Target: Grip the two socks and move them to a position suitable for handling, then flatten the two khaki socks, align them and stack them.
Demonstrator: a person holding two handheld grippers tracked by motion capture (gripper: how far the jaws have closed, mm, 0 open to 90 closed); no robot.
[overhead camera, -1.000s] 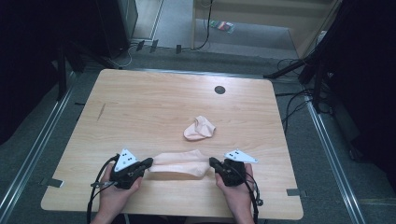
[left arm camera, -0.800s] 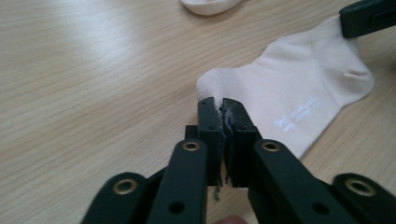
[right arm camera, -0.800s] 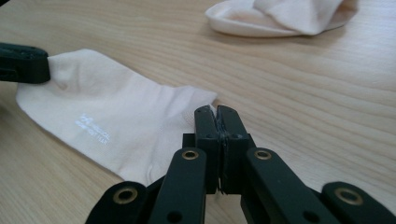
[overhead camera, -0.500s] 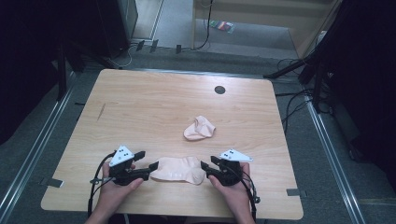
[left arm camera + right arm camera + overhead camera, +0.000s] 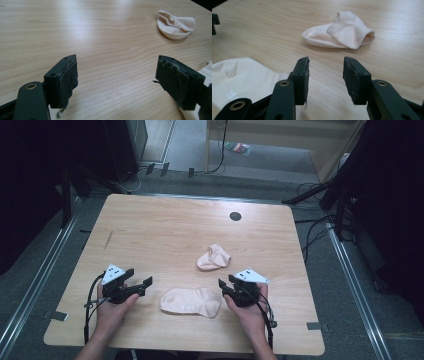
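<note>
Here, flat pale-pink sock [image 5: 190, 302], crumpled second sock [image 5: 213, 258], wooden table [image 5: 165, 235]

Light wooden table [image 5: 165, 227], rounded corners, small dark round hole [image 5: 235, 216] near far edge. Grey carpeted floor [image 5: 60, 270] around it, metal rails [image 5: 30, 285] running along both sides. Black cables [image 5: 315, 227] trail over floor at right and behind table. Dark equipment stands [image 5: 340, 200] at far right; dark curtain-like areas left and right. Pale wooden furniture [image 5: 280, 132] at far end. Soft glare on tabletop in left gripper view
</note>
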